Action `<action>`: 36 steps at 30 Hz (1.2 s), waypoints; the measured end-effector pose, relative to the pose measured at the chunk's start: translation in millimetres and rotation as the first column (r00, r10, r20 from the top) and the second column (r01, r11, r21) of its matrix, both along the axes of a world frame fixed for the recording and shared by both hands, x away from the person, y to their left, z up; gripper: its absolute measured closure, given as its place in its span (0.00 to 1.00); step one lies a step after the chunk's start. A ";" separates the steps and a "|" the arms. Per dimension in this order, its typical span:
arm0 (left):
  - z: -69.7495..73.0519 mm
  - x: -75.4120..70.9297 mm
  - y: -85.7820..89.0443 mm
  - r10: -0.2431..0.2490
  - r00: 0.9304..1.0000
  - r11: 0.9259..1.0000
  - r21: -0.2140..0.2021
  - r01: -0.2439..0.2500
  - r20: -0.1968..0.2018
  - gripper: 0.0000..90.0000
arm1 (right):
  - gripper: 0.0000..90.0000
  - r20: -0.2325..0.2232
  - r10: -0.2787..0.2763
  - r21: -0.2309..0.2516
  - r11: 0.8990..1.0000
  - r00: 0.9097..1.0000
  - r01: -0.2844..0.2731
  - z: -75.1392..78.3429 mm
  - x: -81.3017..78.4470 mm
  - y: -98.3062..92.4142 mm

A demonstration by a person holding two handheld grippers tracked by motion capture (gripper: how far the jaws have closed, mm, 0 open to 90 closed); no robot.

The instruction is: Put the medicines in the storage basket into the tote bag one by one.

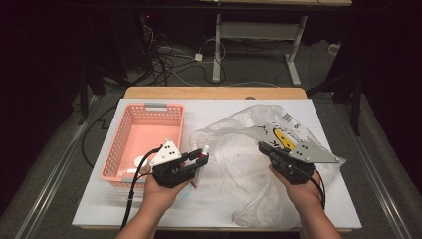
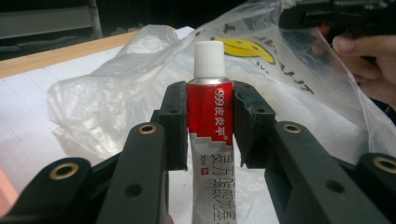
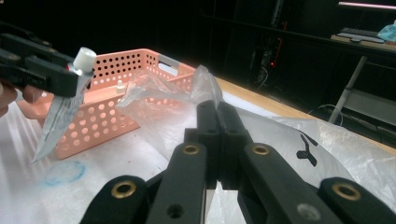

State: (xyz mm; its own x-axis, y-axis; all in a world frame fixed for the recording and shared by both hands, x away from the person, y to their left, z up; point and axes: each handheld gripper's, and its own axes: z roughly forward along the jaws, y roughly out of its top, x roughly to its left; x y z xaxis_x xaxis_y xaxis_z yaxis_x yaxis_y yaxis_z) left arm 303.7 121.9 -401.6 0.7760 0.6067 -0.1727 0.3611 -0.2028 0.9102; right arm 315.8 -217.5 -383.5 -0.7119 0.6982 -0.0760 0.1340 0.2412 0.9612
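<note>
A red and silver tube [image 2: 210,112] with a white cap stands cap-up between the jaws of my left gripper [image 2: 210,95], which is shut on it. From above, that gripper [image 1: 201,159] and tube [image 1: 203,155] hover between the pink basket [image 1: 149,107] and the clear plastic bag [image 1: 234,164]. My right gripper [image 3: 217,112] is shut on a pinched fold of the bag [image 3: 205,84] and lifts it a little. From above, the right gripper [image 1: 262,147] sits over the bag's right half, near its yellow smiley print [image 1: 281,137].
The perforated basket [image 3: 116,100] holds a small white-capped bottle [image 3: 120,86]. The white table top [image 1: 209,112] has a faint blue ring mark [image 3: 65,172]. Beyond the far wooden edge [image 1: 214,92] are cables and desk legs on the floor.
</note>
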 end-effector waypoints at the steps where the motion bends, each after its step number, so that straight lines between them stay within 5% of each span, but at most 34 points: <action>1: -0.8 -0.5 -0.9 -0.003 1.000 1.000 0.001 0.003 0.000 0.74 | 1.00 0.000 0.001 0.001 1.000 1.000 -0.001 0.0 -0.3 0.3; 21: -3.0 -0.8 -7.6 0.009 1.000 1.000 0.007 -0.009 0.006 0.74 | 1.00 0.015 0.019 -0.006 1.000 1.000 -0.019 4.2 -5.2 6.3; 36: 0.5 11.8 -45.0 -0.042 0.999 0.999 0.019 0.041 0.026 0.74 | 1.00 0.017 0.022 0.007 1.000 1.000 -0.022 7.2 -3.9 6.8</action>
